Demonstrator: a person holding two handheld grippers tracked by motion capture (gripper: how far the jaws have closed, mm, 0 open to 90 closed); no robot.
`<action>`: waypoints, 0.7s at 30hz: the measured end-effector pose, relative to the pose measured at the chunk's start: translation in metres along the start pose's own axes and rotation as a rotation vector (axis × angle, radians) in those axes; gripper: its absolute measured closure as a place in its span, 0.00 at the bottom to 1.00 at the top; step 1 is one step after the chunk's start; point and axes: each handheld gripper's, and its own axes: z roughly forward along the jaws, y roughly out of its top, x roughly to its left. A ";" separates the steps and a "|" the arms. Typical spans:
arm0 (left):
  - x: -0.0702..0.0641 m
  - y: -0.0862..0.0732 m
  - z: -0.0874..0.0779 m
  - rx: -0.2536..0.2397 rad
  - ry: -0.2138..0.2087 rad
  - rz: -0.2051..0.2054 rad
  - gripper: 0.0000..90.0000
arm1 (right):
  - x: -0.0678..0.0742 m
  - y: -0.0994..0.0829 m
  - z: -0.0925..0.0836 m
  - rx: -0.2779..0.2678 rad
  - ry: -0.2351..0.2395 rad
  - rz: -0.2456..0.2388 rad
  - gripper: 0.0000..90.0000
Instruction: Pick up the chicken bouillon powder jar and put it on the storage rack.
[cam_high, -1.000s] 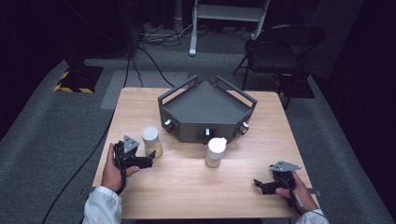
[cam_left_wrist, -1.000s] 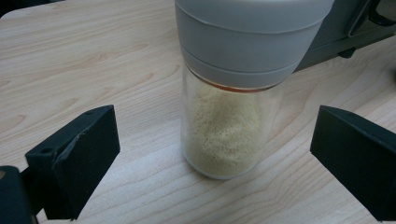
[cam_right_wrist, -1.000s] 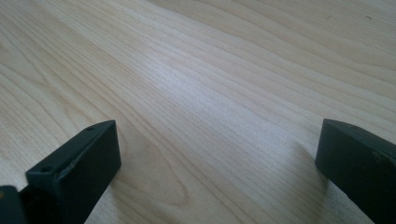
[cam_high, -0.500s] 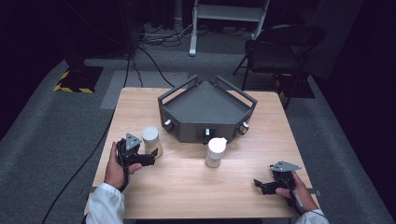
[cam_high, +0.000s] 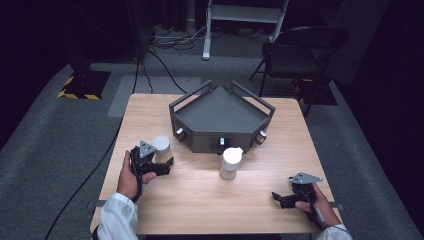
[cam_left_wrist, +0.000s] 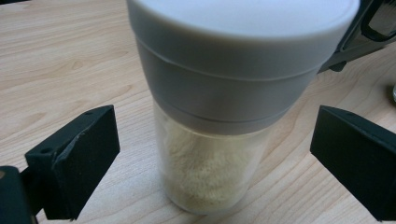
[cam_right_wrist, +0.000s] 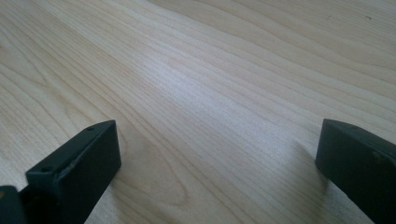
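Note:
A clear jar with a white lid and pale powder inside stands on the table between the jaws of my left gripper. The jaws are open, one on each side, apart from the jar. From above, that jar is at the table's left with my left gripper around it. A second white-lidded jar stands in the middle, in front of the tray. My right gripper rests low at the front right, open, with only bare wood between its jaws.
A dark grey angular tray with raised rails and knobs on its front sits at the back middle of the wooden table. A folding chair and cables lie on the floor beyond the table.
The left gripper has edged slightly toward the left jar. The right gripper has stayed put.

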 end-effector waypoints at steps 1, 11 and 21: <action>0.000 0.000 0.000 0.001 0.001 -0.001 0.01 | 0.000 0.000 0.000 0.000 0.000 0.001 0.00; 0.000 -0.001 0.005 -0.025 -0.013 -0.051 0.07 | 0.000 0.000 0.000 0.000 0.002 -0.002 0.00; -0.003 -0.003 0.005 -0.045 0.002 -0.034 0.23 | -0.001 0.000 0.001 0.000 0.003 -0.004 0.00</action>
